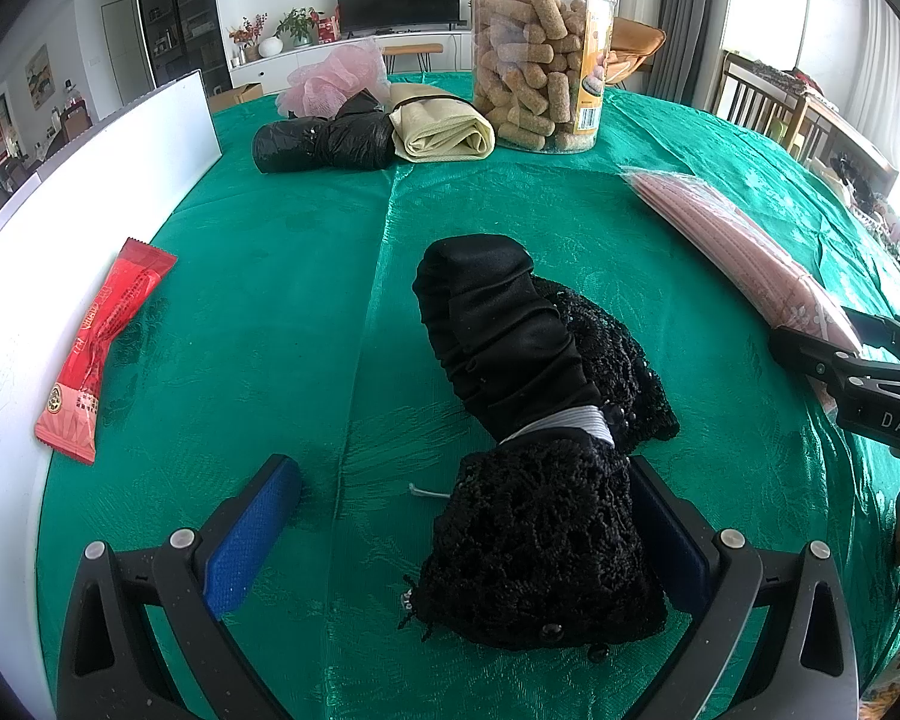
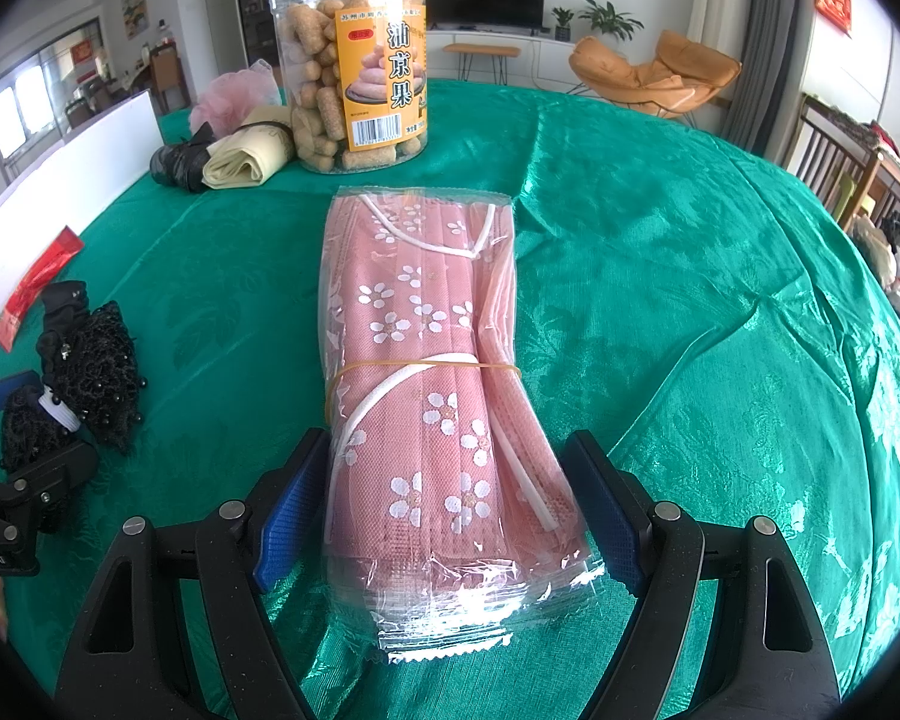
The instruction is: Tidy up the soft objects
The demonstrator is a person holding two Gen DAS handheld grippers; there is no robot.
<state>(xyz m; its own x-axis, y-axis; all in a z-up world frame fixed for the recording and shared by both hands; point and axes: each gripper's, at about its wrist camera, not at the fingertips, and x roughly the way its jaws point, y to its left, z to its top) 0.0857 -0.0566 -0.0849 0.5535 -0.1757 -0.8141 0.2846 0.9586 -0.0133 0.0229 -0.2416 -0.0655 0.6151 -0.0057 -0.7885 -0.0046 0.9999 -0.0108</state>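
Two grippers work a green tablecloth (image 2: 660, 276). Left gripper (image 1: 465, 531) is spread wide around a black lace pouch (image 1: 540, 546), one pad touching it; limp and light, it likely squashes, so grip its bulky middle. Right gripper (image 2: 450, 510) is spread around a bagged mask pack (image 2: 432, 396); slick film, best pinched across the banded waist.

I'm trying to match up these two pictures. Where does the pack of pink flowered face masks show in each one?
Left wrist view: the pack of pink face masks lies along the right side, its near end at the right gripper.
Right wrist view: the same pack fills the centre, between that gripper's open fingers.
Shared landmark: the clear snack jar stands at the back in both.
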